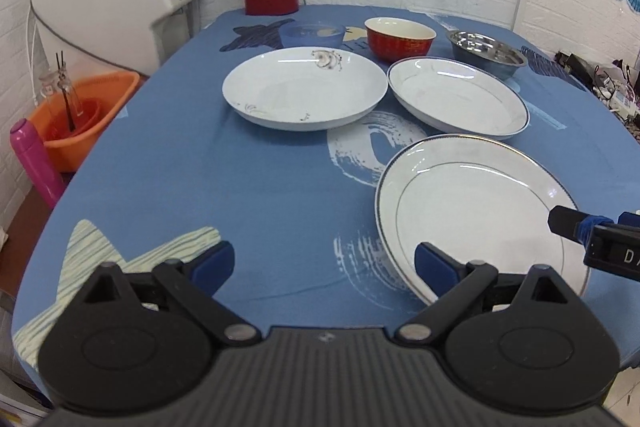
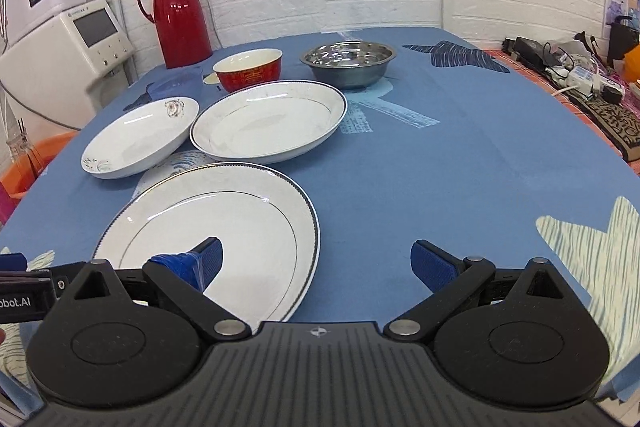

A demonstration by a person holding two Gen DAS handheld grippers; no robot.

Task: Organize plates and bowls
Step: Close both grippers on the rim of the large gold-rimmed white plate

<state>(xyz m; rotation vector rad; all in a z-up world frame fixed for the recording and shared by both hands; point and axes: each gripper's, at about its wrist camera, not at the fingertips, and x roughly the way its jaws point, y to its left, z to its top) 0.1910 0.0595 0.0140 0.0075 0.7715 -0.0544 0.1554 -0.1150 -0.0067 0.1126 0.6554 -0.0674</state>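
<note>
Plates [image 1: 476,211]: three; bowls [image 1: 400,37]: three.

A large flat white plate [image 1: 476,211] with a dark beaded rim lies nearest on the blue cloth. Behind it sit two deep white dishes, touching or nearly so at their rims: one with a grey flower print [image 1: 304,89] on the left, one with a thin blue edge [image 1: 458,97] on the right. Farther back stand three bowls, upright and empty: pale blue [image 1: 312,34], red with a cream inside [image 1: 399,38], and shiny steel [image 1: 486,53].
</note>
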